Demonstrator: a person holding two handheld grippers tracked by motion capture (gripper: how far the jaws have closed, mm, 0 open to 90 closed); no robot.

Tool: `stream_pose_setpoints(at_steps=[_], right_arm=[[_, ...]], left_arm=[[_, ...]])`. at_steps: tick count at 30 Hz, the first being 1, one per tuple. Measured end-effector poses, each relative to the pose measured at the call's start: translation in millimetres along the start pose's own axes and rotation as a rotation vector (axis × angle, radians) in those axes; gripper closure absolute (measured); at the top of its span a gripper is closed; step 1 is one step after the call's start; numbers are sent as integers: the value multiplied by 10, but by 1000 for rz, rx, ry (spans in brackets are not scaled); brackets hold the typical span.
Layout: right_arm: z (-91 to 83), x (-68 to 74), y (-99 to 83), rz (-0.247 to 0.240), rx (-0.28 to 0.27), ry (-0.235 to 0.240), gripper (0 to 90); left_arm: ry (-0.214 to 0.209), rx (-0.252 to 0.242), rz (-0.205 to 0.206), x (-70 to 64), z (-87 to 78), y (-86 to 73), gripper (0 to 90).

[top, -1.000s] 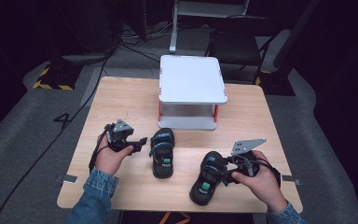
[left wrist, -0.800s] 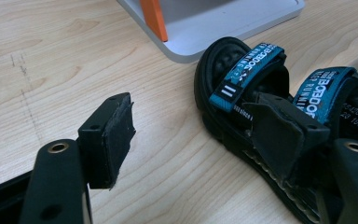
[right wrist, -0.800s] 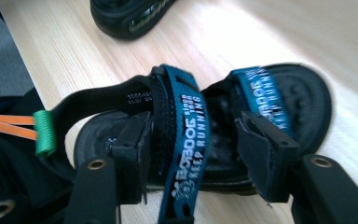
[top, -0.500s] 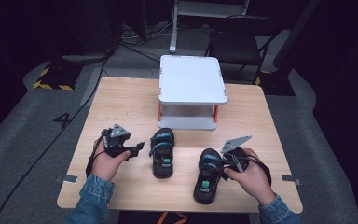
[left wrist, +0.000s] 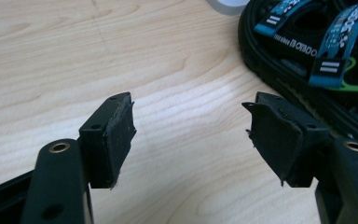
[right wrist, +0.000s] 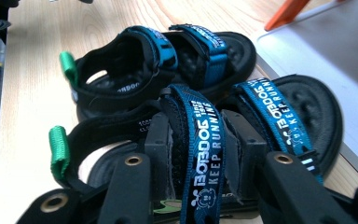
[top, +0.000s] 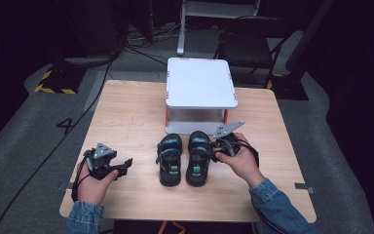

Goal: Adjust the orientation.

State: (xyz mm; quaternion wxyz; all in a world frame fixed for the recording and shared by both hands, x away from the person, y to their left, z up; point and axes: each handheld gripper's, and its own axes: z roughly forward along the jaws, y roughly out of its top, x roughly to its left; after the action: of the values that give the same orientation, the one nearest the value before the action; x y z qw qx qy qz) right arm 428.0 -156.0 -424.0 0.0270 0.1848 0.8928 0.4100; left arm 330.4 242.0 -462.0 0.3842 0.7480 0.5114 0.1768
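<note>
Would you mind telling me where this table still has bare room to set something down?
Bare wood lies left of the white stand and between the left claw and the sandals. It is crowded in front of the stand, where the right claw grips a sandal strap.

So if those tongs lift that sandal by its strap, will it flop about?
Probably a little. The right tongs pinch one fabric strap of the right sandal, so the sole would likely dangle and swing. The thick moulded sole looks fairly stiff. It seems light and is unlikely to roll.
</note>
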Motion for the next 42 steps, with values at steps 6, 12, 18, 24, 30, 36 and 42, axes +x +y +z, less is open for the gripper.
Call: stream_pose_setpoints(at_steps=[6, 12, 18, 24, 30, 36, 42], right_arm=[[214, -76, 38, 11, -20, 71, 661], [244, -157, -20, 56, 22, 59, 651], [189, -84, -36, 75, -43, 3, 466], [-88, 46, -58, 100, -118, -91, 361], [-233, 171, -110, 194, -166, -153, 279], [-167, 349, -16, 278, -145, -237, 259], [-94, 485, 75, 290, -93, -220, 423]], left_arm=[[14, 3, -12, 28, -52, -73, 310], [11, 5, -8, 17, -46, -70, 310], [0, 9, 5, 41, 5, -9, 309], [-18, 16, 35, 124, 12, 15, 304], [12, 27, 45, 193, -35, -12, 291], [26, -2, 36, 140, -44, -31, 284], [2, -7, 4, 107, 79, -50, 279]])
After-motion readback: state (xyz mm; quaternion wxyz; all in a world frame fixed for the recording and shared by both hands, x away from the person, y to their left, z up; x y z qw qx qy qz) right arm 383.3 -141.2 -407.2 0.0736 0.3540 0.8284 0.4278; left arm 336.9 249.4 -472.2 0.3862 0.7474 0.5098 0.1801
